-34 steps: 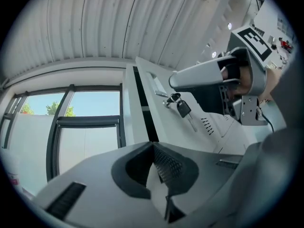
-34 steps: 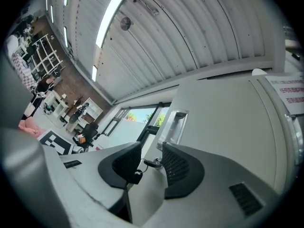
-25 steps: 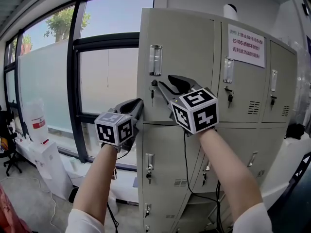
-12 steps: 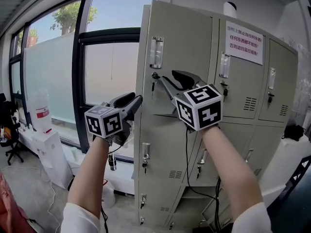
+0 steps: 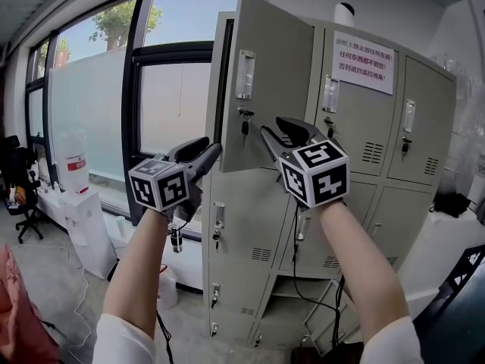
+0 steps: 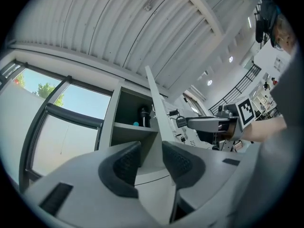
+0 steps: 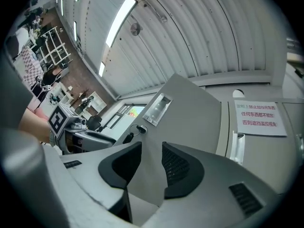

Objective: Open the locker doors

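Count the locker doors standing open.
1: the top-left door, swung outward. Every other visible door looks shut; lower ones are partly hidden behind the right arm.

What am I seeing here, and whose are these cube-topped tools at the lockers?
A person holds a hand-held gripper in each hand; the marker cubes belong to them. The wide picture comes from a camera on the person's head; the two round ones ride on the hand-held grippers, looking along their jaws. On the locker, the top left door stands open. The left hand-held gripper has just been opening its jaws; the door's edge lines up with their gap, not clamped. The right hand-held gripper is open and empty.
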Demonstrator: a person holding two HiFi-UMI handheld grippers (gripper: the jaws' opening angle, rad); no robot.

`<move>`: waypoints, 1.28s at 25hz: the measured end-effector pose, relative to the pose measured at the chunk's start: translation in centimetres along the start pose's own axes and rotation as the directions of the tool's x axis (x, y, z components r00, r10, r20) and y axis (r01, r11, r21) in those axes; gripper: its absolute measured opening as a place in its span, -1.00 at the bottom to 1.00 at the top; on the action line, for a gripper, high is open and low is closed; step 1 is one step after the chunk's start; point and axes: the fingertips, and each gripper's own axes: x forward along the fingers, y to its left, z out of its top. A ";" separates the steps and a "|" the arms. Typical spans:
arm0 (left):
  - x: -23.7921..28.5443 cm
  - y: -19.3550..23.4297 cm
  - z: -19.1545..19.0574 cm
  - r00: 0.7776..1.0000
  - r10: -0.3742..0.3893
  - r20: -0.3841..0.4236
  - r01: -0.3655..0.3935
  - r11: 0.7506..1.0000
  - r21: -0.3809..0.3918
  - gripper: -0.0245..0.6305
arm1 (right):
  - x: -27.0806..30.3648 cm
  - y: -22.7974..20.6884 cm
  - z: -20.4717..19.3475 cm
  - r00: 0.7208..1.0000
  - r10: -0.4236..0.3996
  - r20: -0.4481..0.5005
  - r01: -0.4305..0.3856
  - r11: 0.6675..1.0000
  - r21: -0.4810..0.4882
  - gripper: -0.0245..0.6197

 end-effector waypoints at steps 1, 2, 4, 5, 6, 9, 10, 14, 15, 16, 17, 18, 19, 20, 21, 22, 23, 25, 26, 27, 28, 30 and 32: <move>-0.2 -0.7 0.3 1.000 0.007 -0.002 -0.007 1.000 0.011 -0.47 | -0.8 -0.1 0.1 1.000 0.000 -0.001 0.000 1.000 -0.003 -0.51; -0.3 -1.5 0.6 1.000 0.011 -0.005 -0.011 1.000 0.020 -0.47 | -1.6 -0.1 0.2 1.000 -0.001 -0.002 0.001 1.000 -0.005 -0.51; -0.4 -3.2 1.0 1.000 0.011 -0.011 -0.010 0.999 0.034 -0.45 | -3.2 -0.3 0.3 1.000 -0.002 -0.006 0.002 1.000 -0.011 -0.51; -0.4 -4.1 1.2 1.000 0.007 -0.011 -0.007 0.999 0.036 -0.43 | -4.0 -0.4 0.2 1.000 -0.004 -0.010 0.004 1.000 -0.015 -0.51; -0.4 -5.0 1.2 1.000 0.003 -0.011 -0.003 0.999 0.036 -0.42 | -4.8 -0.6 0.1 1.000 -0.007 -0.015 0.007 1.000 -0.019 -0.51; -0.3 -7.5 1.3 1.000 -0.003 -0.003 0.003 0.999 0.033 -0.41 | -7.2 -1.3 -0.6 0.999 -0.020 -0.031 0.019 1.000 -0.018 -0.51; -0.3 -8.3 1.3 1.000 0.001 0.001 -0.001 0.999 0.039 -0.41 | -7.9 -1.5 -0.9 0.999 -0.024 -0.035 0.024 1.000 -0.012 -0.51; 0.6 -11.2 1.5 1.000 0.016 0.013 -0.017 0.998 0.060 -0.41 | -10.7 -3.1 -2.0 0.997 -0.047 -0.060 0.048 0.999 0.002 -0.51; 0.9 -11.9 1.6 1.000 0.019 0.019 -0.020 0.998 0.064 -0.41 | -11.3 -3.5 -2.3 0.996 -0.054 -0.065 0.054 0.999 0.003 -0.51; 1.2 -12.7 1.8 0.999 0.019 0.027 -0.021 0.998 0.067 -0.41 | -12.0 -4.0 -2.5 0.996 -0.060 -0.070 0.060 0.998 0.003 -0.51; 1.5 -13.4 1.9 0.999 0.017 0.035 -0.020 0.998 0.067 -0.41 | -12.7 -4.3 -2.7 0.995 -0.063 -0.076 0.064 0.998 0.002 -0.51; 1.8 -14.2 1.9 0.999 0.014 0.042 -0.017 0.998 0.066 -0.41 | -13.4 -4.6 -3.0 0.994 -0.067 -0.082 0.067 0.998 -0.001 -0.51; 2.1 -15.0 1.9 0.999 0.010 0.049 -0.013 0.998 0.063 -0.41 | -14.2 -5.0 -3.3 0.993 -0.072 -0.090 0.072 0.997 -0.007 -0.51; 2.4 -15.8 2.0 0.998 0.005 0.056 -0.008 0.998 0.061 -0.41 | -15.0 -5.4 -3.5 0.992 -0.079 -0.098 0.078 0.997 -0.012 -0.51; 2.8 -16.6 2.0 0.998 -0.002 0.062 -0.002 0.998 0.059 -0.41 | -15.9 -5.9 -3.8 0.991 -0.088 -0.105 0.087 0.996 -0.017 -0.51; 3.1 -17.5 2.1 0.998 -0.010 0.068 0.007 0.998 0.057 -0.41 | -16.6 -6.4 -4.0 0.989 -0.098 -0.111 0.096 0.995 -0.020 -0.51; 3.4 -18.4 2.3 0.997 -0.020 0.075 0.015 0.998 0.056 -0.41 | -17.4 -7.0 -4.1 0.988 -0.107 -0.116 0.105 0.994 -0.021 -0.51; 3.8 -20.1 2.7 0.995 -0.035 0.094 0.030 0.998 0.054 -0.41 | -18.8 -7.9 -4.3 0.985 -0.120 -0.123 0.119 0.993 -0.021 -0.51; 4.1 -21.0 3.0 0.994 -0.041 0.104 0.035 0.998 0.054 -0.41 | -19.5 -8.4 -4.5 0.984 -0.126 -0.127 0.124 0.992 -0.022 -0.51; 4.3 -21.9 3.2 0.993 -0.048 0.112 0.043 0.998 0.053 -0.41 | -20.1 -8.9 -4.6 0.983 -0.132 -0.131 0.130 0.991 -0.024 -0.51; 4.6 -22.9 3.4 0.992 -0.060 0.115 0.054 0.997 0.053 -0.41 | -20.8 -9.3 -4.8 0.981 -0.137 -0.135 0.135 0.991 -0.025 -0.51; 5.2 -25.2 3.5 0.990 -0.088 0.112 0.082 0.995 0.058 -0.41 | -22.3 -10.2 -5.1 0.978 -0.151 -0.144 0.148 0.989 -0.027 -0.51; 5.7 -27.6 3.2 0.987 -0.117 0.105 0.110 0.991 0.071 -0.41 | -23.8 -11.1 -5.5 0.974 -0.165 -0.154 0.163 0.986 -0.028 -0.51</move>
